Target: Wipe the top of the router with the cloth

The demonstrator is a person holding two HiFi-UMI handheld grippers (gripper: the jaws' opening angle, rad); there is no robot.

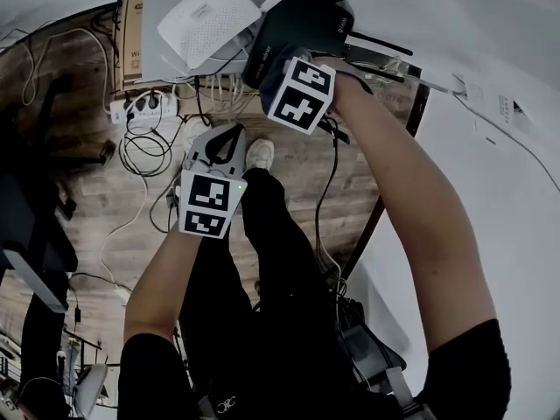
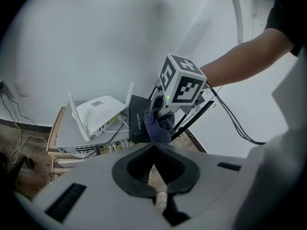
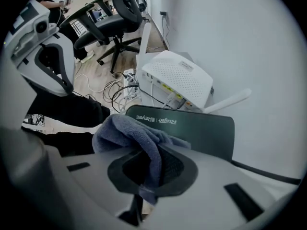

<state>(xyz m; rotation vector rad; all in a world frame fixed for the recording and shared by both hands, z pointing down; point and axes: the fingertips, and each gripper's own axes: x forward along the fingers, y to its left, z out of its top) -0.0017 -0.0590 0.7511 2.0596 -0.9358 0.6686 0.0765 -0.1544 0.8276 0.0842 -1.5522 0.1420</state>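
Observation:
A black router (image 1: pixel 302 23) stands beside a white router (image 1: pixel 208 20) on a low shelf against the wall. My right gripper (image 1: pixel 273 75) is shut on a blue cloth (image 3: pixel 128 132), which rests on the black router's (image 3: pixel 201 131) near edge. From the left gripper view the cloth (image 2: pixel 156 126) hangs against the black router (image 2: pixel 137 120) under the right gripper's marker cube. My left gripper (image 1: pixel 229 136) hovers lower, over the floor, away from both routers. Its jaws meet at the tips with nothing held (image 2: pixel 153 146).
The white router (image 3: pixel 178 78) sits on a grey network switch (image 2: pixel 72 140) with several cables. A power strip (image 1: pixel 144 105) and loose cables lie on the wooden floor. An office chair (image 3: pixel 120 13) stands further back. The person's shoe (image 1: pixel 259 154) is below the shelf.

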